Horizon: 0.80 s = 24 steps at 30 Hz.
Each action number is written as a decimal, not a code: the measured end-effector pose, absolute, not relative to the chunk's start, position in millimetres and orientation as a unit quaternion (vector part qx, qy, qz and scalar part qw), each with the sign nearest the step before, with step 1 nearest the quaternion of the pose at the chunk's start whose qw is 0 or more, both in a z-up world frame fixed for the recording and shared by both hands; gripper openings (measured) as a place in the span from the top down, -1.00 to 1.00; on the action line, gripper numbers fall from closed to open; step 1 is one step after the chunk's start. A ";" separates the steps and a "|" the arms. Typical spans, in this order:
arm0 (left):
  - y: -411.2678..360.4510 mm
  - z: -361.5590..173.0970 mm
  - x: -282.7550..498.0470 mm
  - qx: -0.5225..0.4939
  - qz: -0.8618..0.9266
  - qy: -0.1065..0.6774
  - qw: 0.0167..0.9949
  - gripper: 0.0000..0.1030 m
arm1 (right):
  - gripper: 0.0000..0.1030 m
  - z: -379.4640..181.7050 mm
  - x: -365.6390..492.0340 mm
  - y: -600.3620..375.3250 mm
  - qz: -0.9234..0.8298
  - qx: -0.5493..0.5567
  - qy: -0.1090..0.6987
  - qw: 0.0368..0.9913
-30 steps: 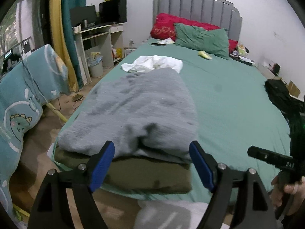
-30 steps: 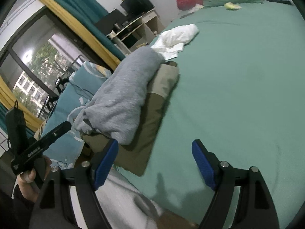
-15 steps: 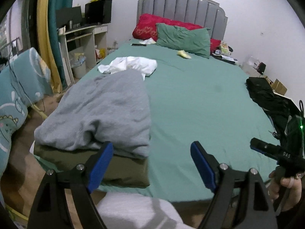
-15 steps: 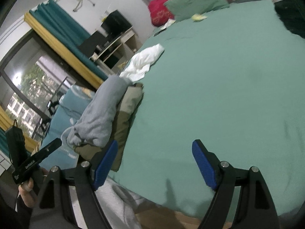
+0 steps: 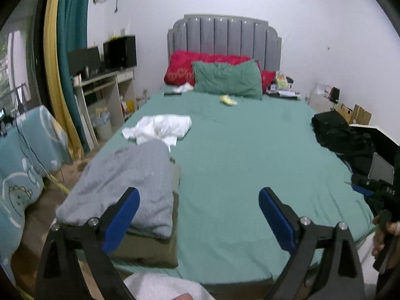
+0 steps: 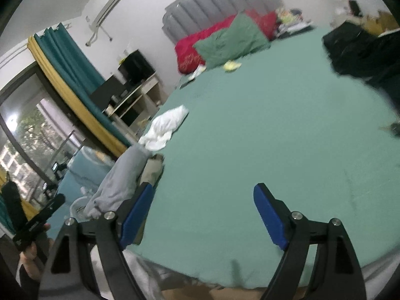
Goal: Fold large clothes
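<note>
A wide bed with a green sheet (image 5: 237,165) carries a folded olive garment (image 5: 150,247) at seven o'clock, a crumpled white cloth (image 5: 160,128) at ten. A green pillow (image 5: 227,80) and red pillow (image 5: 182,68) lie at twelve, a heap of black clothing (image 5: 342,135) at three.

- The bed (image 5: 240,175) is covered in smooth, matt green cloth.
- The grey garment (image 5: 125,182) is seen as soft, fleecy cloth, laid on an olive folded cloth (image 5: 147,250) of flatter weave.
- The white garment (image 5: 160,128) is shown as thin, crumpled cloth.
- The headboard (image 5: 225,37) is padded in ribbed grey upholstery.
- The left gripper (image 5: 197,215) is made of matt black plastic, with blue ribbed pads (image 5: 273,217) and shiny metal screws.
</note>
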<state>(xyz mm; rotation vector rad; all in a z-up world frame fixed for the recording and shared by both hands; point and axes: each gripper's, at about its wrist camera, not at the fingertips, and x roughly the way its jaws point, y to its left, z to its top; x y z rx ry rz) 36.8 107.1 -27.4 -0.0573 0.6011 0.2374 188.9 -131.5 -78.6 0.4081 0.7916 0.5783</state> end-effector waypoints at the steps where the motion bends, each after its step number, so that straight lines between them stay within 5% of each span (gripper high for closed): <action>1: 102.9 -22.4 35.7 -0.023 0.118 0.288 0.950 -0.95 | -0.62 -70.6 186.2 -138.4 0.272 0.191 0.370 0.868; 9: 68.4 22.5 20.4 -0.001 0.116 0.229 0.967 -0.99 | -0.97 -0.4 157.2 -177.6 0.246 0.139 0.295 0.913; 24: 52.6 85.5 -27.8 -0.046 0.097 0.095 0.990 -1.00 | -0.99 105.0 86.4 -192.2 0.235 0.073 0.151 0.958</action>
